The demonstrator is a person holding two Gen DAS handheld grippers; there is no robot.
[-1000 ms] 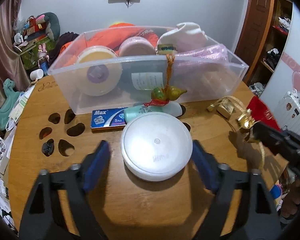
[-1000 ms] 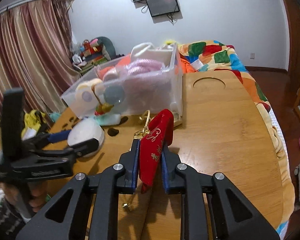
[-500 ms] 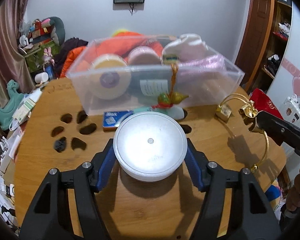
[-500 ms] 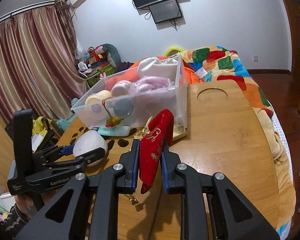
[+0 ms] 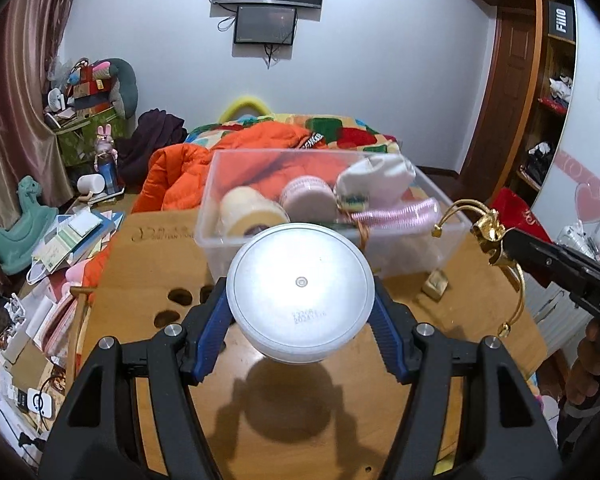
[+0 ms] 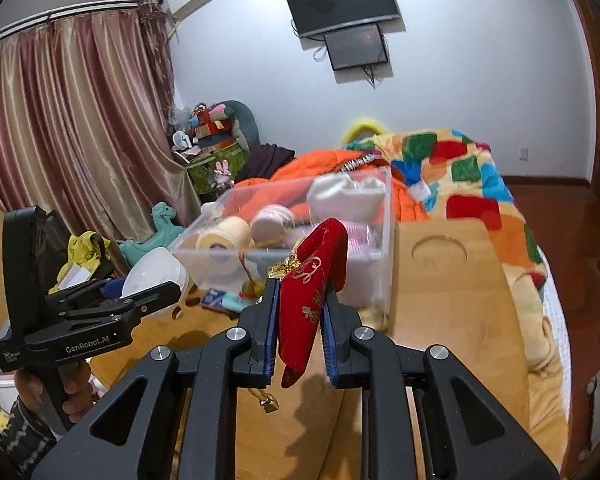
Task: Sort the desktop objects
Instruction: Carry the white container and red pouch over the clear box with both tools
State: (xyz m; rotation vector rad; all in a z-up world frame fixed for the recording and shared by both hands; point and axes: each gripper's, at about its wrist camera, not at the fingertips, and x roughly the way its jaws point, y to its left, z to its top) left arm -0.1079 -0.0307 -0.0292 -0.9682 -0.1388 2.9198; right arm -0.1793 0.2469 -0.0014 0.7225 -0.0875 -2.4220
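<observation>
My left gripper (image 5: pixel 300 316) is shut on a round white lidded container (image 5: pixel 300 292) and holds it above the wooden table (image 5: pixel 260 420), just in front of the clear plastic bin (image 5: pixel 444 232). It also shows in the right wrist view (image 6: pixel 152 276). My right gripper (image 6: pixel 300 308) is shut on a red embroidered pouch (image 6: pixel 312 284) with gold cord and holds it off the table. From the left wrist view the pouch (image 5: pixel 516 216) and its gold cord (image 5: pixel 488 232) hang at the right. The bin (image 6: pixel 376 256) holds tape rolls, a pink jar, white cloth and a pink coil.
A blue packet (image 6: pixel 214 298), a mint tube and a gourd charm lie on the table by the bin's front wall. A small gold tag (image 5: pixel 436 282) lies right of the bin. Papers and clutter (image 5: pixel 60 240) crowd the left edge. A bed with an orange jacket (image 5: pixel 236 156) lies behind.
My left gripper closed on the white container and lifted it off the table toward the bin. My right gripper rose with the red pouch.
</observation>
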